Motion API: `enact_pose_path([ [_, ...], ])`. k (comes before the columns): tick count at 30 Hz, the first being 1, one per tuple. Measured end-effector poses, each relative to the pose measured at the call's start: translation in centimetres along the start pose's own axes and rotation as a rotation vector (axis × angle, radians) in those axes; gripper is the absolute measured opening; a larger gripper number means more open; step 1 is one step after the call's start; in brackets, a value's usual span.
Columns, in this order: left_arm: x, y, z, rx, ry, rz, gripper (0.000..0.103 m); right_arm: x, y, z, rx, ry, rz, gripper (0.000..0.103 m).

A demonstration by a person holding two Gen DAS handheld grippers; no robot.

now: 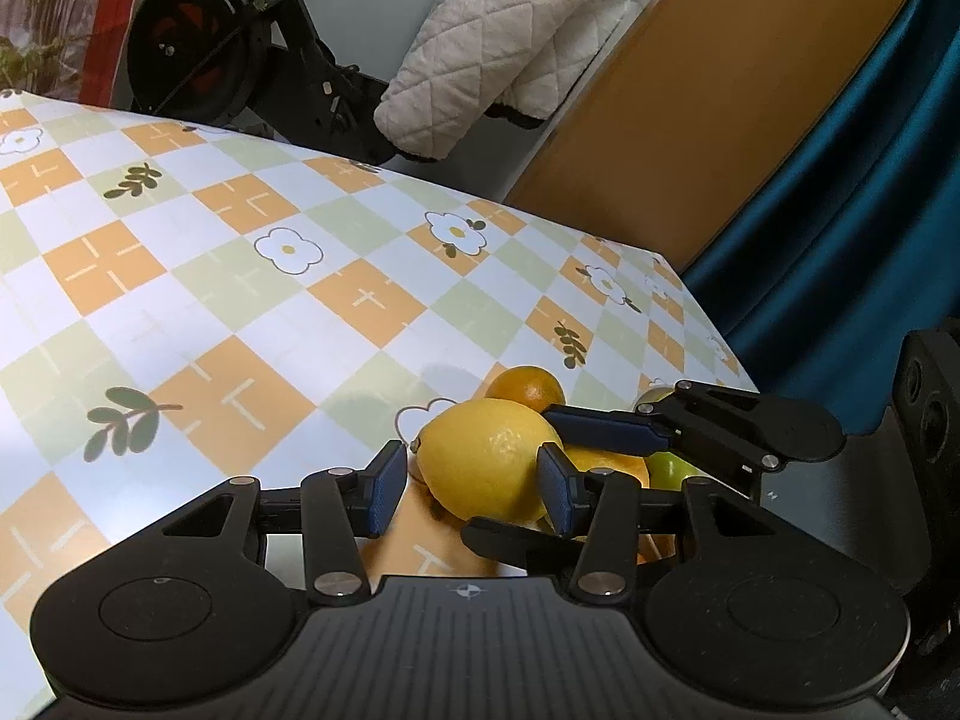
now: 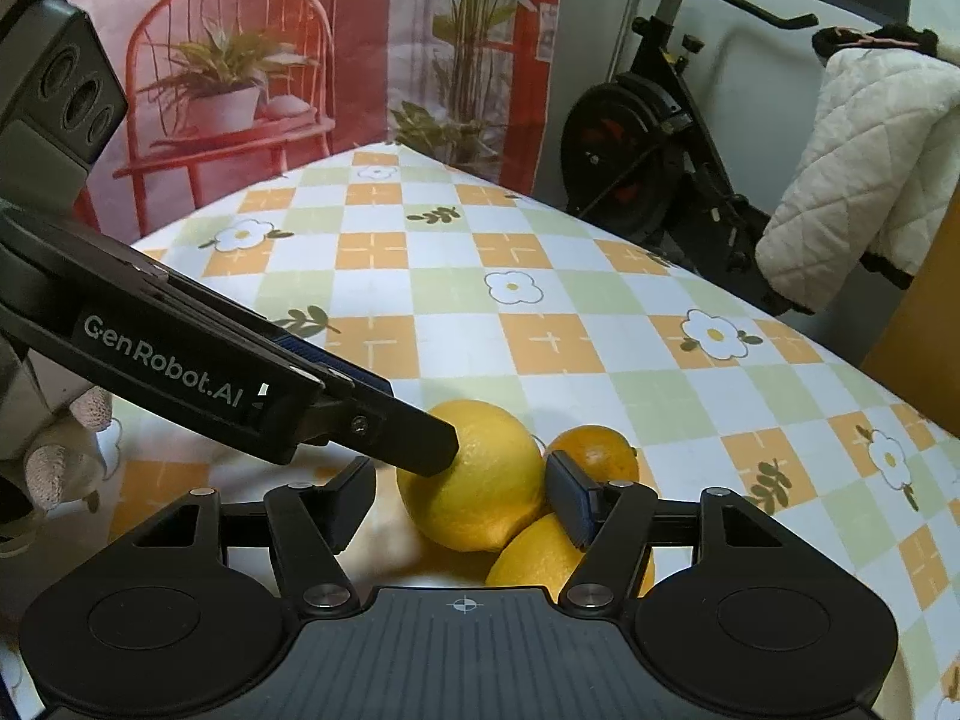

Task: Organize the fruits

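A large yellow lemon (image 1: pixel 486 456) lies on the checked tablecloth, between the open fingers of my left gripper (image 1: pixel 471 489). Behind it sits a small orange (image 1: pixel 528 387); a second yellow-orange fruit (image 1: pixel 606 465) and a green fruit (image 1: pixel 672 471) lie to its right, partly hidden. In the right wrist view the same lemon (image 2: pixel 480 480) sits between the open fingers of my right gripper (image 2: pixel 459 501), with the orange (image 2: pixel 597 453) behind and another yellow fruit (image 2: pixel 540 558) below. The left gripper's finger (image 2: pixel 420 438) touches the lemon's left side there. The right gripper's fingers (image 1: pixel 606 429) reach in from the right.
The tablecloth (image 1: pixel 240 300) ends at a far edge. Behind it stand an exercise bike (image 2: pixel 648 144), a white quilted jacket (image 1: pixel 510 42), a wooden panel (image 1: pixel 720 108) and a blue curtain (image 1: pixel 870 210). A red chair backdrop (image 2: pixel 240 60) hangs at the back.
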State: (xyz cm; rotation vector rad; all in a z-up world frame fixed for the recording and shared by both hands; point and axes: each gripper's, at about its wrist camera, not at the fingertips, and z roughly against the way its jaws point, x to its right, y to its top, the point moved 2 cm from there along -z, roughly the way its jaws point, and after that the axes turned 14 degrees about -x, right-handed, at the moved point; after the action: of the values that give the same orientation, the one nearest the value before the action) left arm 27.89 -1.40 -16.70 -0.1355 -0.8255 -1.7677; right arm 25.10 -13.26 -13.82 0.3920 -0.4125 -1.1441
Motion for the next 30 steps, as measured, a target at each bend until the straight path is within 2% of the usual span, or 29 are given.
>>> enact_pose_path([
  [10,-0.5,0.0,-1.1,0.001,-0.071,0.054,0.053,-0.8,0.0,-0.6,-0.018,-0.067,0.046,0.060],
  [12,-0.4,0.0,-1.4,-0.002,-0.085,0.063,0.053,-0.8,0.0,-0.6,-0.014,-0.075,0.044,0.055],
  [13,-0.3,-0.1,-1.5,-0.002,-0.081,0.060,0.054,-0.7,-0.1,-0.6,-0.009,-0.078,0.040,0.052],
  [18,0.2,-0.7,-1.1,0.002,-0.050,0.027,0.054,-0.6,-0.3,-0.1,0.002,-0.055,0.029,0.051],
  [30,1.2,-3.7,1.5,0.022,0.035,0.017,0.053,-2.0,-2.0,1.3,0.029,0.072,-0.052,0.051],
])
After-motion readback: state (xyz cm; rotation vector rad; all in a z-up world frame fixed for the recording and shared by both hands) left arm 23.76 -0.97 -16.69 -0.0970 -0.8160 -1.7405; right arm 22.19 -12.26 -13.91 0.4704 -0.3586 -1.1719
